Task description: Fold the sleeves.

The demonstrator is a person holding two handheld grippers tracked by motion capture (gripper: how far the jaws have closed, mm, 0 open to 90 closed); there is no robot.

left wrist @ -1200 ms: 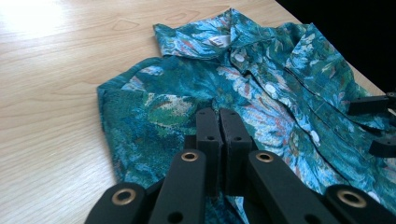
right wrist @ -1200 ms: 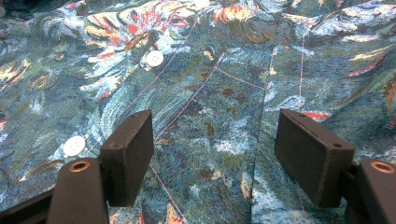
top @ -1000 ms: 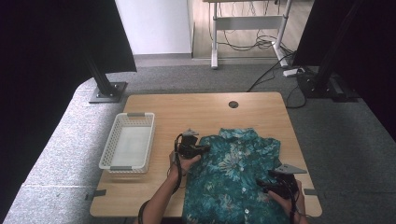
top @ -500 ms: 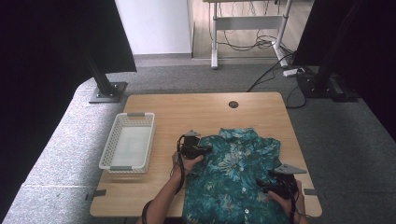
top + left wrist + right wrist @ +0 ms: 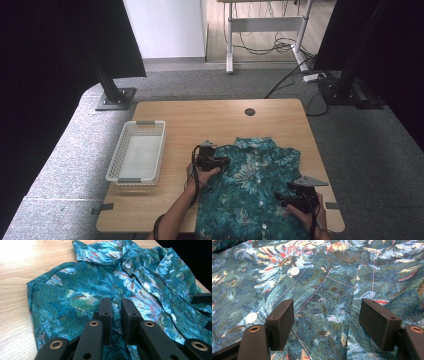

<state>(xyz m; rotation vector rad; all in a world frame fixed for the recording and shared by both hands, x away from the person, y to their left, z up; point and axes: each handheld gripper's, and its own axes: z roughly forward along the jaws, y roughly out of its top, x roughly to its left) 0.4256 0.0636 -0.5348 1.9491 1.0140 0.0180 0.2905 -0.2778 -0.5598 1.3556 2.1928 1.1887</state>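
While the teal floral shirt (image 5: 252, 192) lies spread button-side up on the right half of the tabletop (image 5: 190, 120), its hem hangs over the near edge and its collar points to the far side. Left hand-held gripper (image 5: 212, 162) sits at the shirt's left shoulder; in the left gripper view (image 5: 115, 315) its jaws have just been opening, now a narrow slit apart, with a small ridge of fabric below the gap, pads not visibly pressing it. Right hand-held gripper (image 5: 295, 200) is low over the shirt's right side near the hem; in the right gripper view (image 5: 327, 322) its jaws stand wide apart above flat cloth, a seam and two white buttons (image 5: 294, 271) beside them, nothing pinched. White mesh basket (image 5: 136, 159) stands on the tabletop's left side, well apart from the shirt.
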